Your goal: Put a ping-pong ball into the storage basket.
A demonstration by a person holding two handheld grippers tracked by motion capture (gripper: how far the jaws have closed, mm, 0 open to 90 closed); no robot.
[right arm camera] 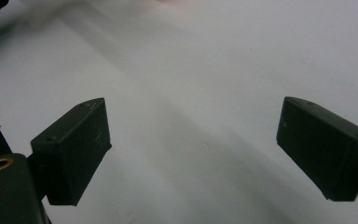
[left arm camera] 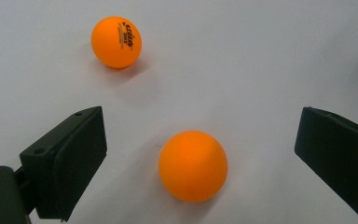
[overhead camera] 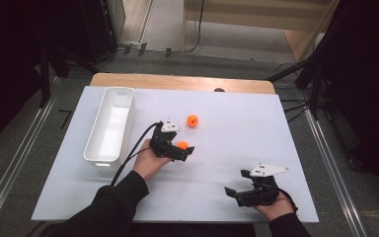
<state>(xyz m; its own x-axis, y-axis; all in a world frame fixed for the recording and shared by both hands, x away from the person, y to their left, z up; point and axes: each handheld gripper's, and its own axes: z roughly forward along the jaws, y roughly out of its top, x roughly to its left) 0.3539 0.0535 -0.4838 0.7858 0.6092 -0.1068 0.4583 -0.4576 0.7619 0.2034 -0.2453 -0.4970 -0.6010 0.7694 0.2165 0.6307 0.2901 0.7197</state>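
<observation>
- High view: the left gripper (overhead camera: pixel 185 148) sits with its jaws spread around the near orange ball (overhead camera: pixel 182 145) on the white table (overhead camera: pixel 237 128); a second ball (overhead camera: pixel 192 120) lies just beyond, and the white bin (overhead camera: pixel 109 126) stands to the left. The right gripper (overhead camera: pixel 237 191) idles at the near right.
- Left gripper view: jaws wide apart and not touching the near ball (left arm camera: pixel 193 165). Closing off-centre could squirt it away, likely into the far ball (left arm camera: pixel 116 42), whose small printed logo is too fine to read.
- Right gripper view: jaws spread over bare table.
</observation>
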